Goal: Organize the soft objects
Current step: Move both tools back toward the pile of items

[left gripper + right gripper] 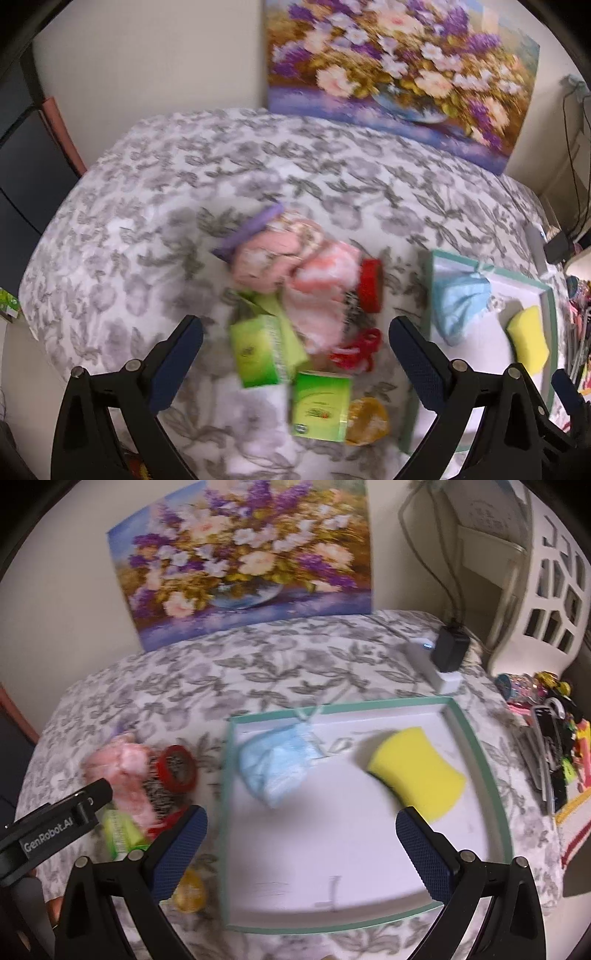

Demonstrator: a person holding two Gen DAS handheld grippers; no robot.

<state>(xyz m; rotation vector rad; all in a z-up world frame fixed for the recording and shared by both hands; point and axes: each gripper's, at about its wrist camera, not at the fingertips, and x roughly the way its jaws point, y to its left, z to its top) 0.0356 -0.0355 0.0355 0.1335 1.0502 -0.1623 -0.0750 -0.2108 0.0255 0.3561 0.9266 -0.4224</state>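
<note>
I am holding two claws over the bench (155, 192), which is wearing a grey floral cloth. My left claw (295, 328) is standing wide open, gripping nothing, hanging above the pile. My right claw (301, 823) is also gaping wide and empty, hanging over the tray (476, 731).

One tray is lying on the bench, white with a green rim. Two soft things are sitting in it: one blue cloth bundle (275, 762) near its left rim and one yellow sponge (417, 768) toward the right, well apart from each other.

Left of the tray, the pile is showing two pink soft bundles (295, 269) touching each other, two green boxes (258, 354), one red-lidded jar (371, 290), one red ribbon (356, 349), one purple strip (255, 229) and one orange thing (369, 421), too blurred to name.

One flower painting (243, 557) is leaning on the wall behind.
</note>
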